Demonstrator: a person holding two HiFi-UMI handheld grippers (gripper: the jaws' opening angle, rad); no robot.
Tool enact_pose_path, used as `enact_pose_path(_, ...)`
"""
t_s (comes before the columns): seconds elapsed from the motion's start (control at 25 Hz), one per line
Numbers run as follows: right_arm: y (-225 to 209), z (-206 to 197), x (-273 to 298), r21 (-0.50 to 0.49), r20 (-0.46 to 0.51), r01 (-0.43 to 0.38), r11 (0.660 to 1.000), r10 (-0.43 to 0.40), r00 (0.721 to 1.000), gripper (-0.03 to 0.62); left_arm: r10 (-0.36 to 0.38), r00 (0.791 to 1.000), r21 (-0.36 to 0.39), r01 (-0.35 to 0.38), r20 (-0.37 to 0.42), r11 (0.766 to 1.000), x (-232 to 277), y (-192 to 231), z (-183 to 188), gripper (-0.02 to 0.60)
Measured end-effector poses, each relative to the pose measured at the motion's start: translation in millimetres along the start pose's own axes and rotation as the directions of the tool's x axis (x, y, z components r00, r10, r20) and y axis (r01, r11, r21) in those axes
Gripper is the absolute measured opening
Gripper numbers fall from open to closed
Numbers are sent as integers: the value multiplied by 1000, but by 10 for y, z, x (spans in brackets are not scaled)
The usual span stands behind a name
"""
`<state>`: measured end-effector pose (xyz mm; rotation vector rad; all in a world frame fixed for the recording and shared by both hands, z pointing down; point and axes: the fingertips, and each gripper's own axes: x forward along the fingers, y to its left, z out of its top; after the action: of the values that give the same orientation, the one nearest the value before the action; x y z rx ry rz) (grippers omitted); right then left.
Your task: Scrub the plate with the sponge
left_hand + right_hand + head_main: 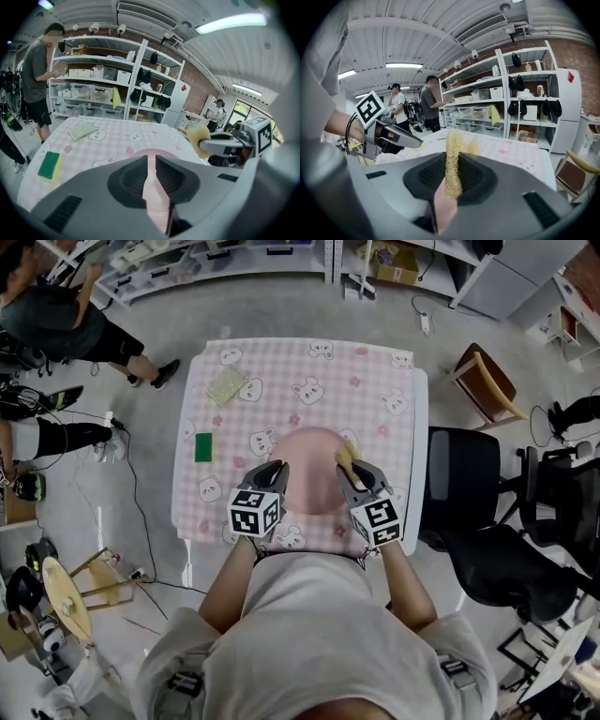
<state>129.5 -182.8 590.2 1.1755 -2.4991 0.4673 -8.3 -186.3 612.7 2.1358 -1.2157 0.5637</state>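
Note:
A round pink plate [314, 482] lies on the pink checked tablecloth [281, 371], near the table's front edge. My left gripper [278, 471] is shut on the plate's left rim; in the left gripper view the pink rim [153, 192] sits between the closed jaws [151, 161]. My right gripper [348, 471] is shut on a yellow fibrous sponge [345, 452], held over the plate's right side. In the right gripper view the sponge [452, 159] stands upright between the jaws, with the plate [442, 204] just under it and the left gripper [389, 133] across from it.
A green sponge [203, 447] lies near the table's left edge and a pale green scouring pad [226, 386] at the far left. A black office chair [469, 493] stands close to the table's right side, a wooden chair [487, 381] beyond it. People stand at the left by shelves.

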Motion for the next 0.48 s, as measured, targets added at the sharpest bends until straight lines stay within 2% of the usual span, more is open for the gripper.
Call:
enact_pose_path(0.28,117,-163,339,-56,-103,-35,998,29,994,66,30,993,1,-30,-114,1000,244,470,-294,69)
enact_pose_path(0.48,237,-421,414,-34,-191,-66,997,59,980,66,2,975,-61,-16,-220,998,342,573,-666,75)
